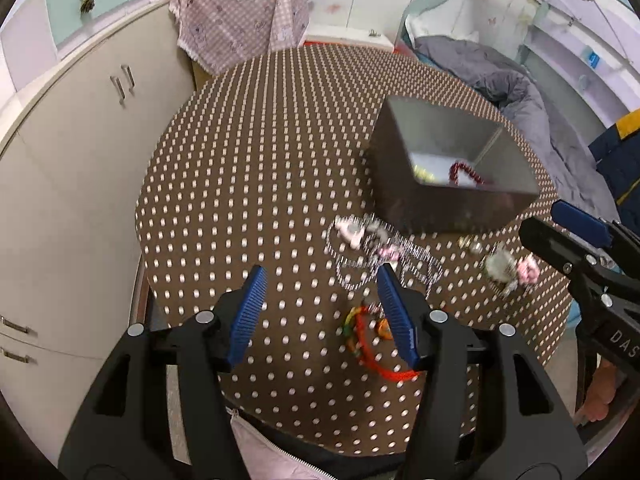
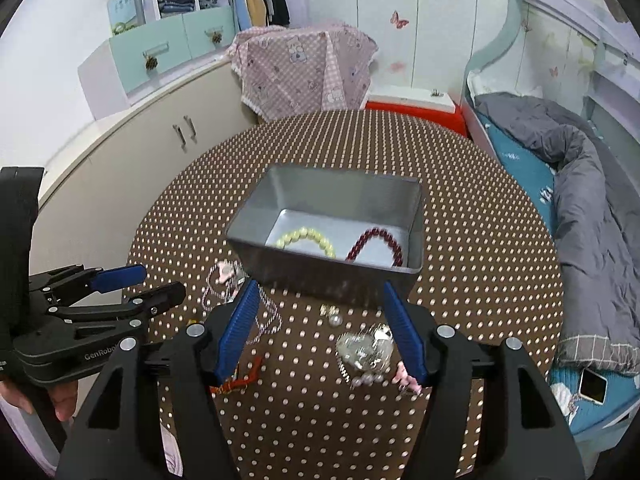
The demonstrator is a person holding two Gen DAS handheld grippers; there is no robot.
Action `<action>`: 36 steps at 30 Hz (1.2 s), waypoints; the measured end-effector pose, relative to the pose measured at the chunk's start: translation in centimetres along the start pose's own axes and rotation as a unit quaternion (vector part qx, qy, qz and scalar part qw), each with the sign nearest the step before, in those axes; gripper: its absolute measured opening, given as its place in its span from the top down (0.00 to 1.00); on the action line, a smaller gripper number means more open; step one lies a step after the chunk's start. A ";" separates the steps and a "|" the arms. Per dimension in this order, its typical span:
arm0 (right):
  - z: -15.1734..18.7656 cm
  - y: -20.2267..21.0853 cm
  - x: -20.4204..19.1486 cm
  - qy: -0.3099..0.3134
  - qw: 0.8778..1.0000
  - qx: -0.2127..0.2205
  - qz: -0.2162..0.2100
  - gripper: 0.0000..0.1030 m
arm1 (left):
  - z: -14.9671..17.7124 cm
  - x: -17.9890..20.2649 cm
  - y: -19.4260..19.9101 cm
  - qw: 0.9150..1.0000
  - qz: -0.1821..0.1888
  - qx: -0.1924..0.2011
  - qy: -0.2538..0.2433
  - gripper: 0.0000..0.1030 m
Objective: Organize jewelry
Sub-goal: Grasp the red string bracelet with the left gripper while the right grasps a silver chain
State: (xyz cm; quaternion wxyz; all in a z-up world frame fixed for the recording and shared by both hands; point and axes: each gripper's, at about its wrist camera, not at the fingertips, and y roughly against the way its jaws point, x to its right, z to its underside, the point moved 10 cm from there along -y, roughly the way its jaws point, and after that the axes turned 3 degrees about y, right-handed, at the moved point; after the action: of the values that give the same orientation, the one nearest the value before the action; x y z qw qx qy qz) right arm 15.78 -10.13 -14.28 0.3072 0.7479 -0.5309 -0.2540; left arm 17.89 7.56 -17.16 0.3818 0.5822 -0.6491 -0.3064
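**Loose jewelry on table, both grippers spread and empty**

Tin (image 2: 332, 216) stands mid-table (image 2: 480, 264), open top. Inside: pale bead bracelet (image 2: 308, 238) and dark red bead bracelet (image 2: 376, 242), lying flat on the floor of the tin.

Still outside, in front of the tin: silver chain (image 1: 360, 256) with pink charms, spread in loops; red cord bracelet (image 1: 372, 344) nearer the table edge; a silver clump (image 2: 364, 350) with pearls, plus a loose pearl piece (image 2: 334, 320) close to the tin wall.

Left gripper (image 1: 324, 312): jaws spread, nothing between the pads, above the cloth just beside the red cord. Right gripper (image 2: 320, 332): jaws spread, empty, the silver clump lying below the gap.

Handling, judged: all pieces light. Chain is limp and will drape and snag on neighbours; pinch at a charm or bunched loops, not one strand. Cord is soft; take it across the band. Clump looks slick; grip at its thickest part. Pearls may roll.
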 end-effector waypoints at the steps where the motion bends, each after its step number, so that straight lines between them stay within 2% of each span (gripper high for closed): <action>1: 0.4 -0.2 -0.2 0.000 1.000 -0.005 -0.001 0.41 | 0.5 0.0 -0.2 1.000 0.000 -0.005 -0.001 0.44; 7: 1.8 -1.2 -0.2 -0.009 1.000 -0.028 -0.004 0.41 | 2.6 0.4 -1.5 1.000 0.002 -0.026 -0.016 0.44; 10: 2.3 -1.6 -0.2 -0.015 0.999 -0.036 -0.004 0.41 | 3.3 0.4 -2.1 0.999 -0.009 -0.032 -0.031 0.44; 18: 3.0 -2.4 0.0 -0.024 0.998 -0.051 -0.005 0.41 | 3.4 1.1 -2.5 0.997 -0.035 -0.014 -0.064 0.45; 19: 3.0 -2.5 0.0 -0.024 0.998 -0.052 -0.005 0.41 | 3.3 1.3 -2.5 0.997 -0.037 -0.010 -0.068 0.47; 21: 3.1 -2.7 0.0 -0.024 0.998 -0.054 -0.007 0.41 | 3.2 1.8 -2.4 0.997 -0.033 -0.003 -0.076 0.59; 23: 3.1 -2.9 -0.1 -0.025 0.998 -0.056 -0.008 0.41 | 3.2 2.4 -2.2 0.996 -0.038 0.003 -0.084 0.79; 25: 3.1 -3.0 -0.2 -0.024 0.998 -0.058 -0.009 0.41 | 3.1 2.6 -2.3 0.995 -0.036 0.005 -0.091 0.92; 31: 3.1 -3.1 -0.9 -0.014 0.998 -0.055 -0.022 0.41 | 2.8 1.4 -2.2 0.998 -0.026 0.002 -0.055 0.92; 34: 3.0 -3.1 -1.9 0.000 0.998 -0.052 -0.042 0.41 | 2.3 0.0 -1.9 0.999 -0.013 0.002 -0.033 0.93; 36: 2.9 -3.2 -2.9 0.010 0.997 -0.050 -0.059 0.47 | 2.1 -0.6 -1.7 1.000 -0.006 0.003 -0.021 0.93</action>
State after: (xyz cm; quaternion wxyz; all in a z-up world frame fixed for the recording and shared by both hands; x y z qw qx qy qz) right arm 14.92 -7.17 -18.41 0.3340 0.7639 -0.4696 -0.2904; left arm 17.01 7.87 -19.72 0.3643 0.5810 -0.6542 -0.3189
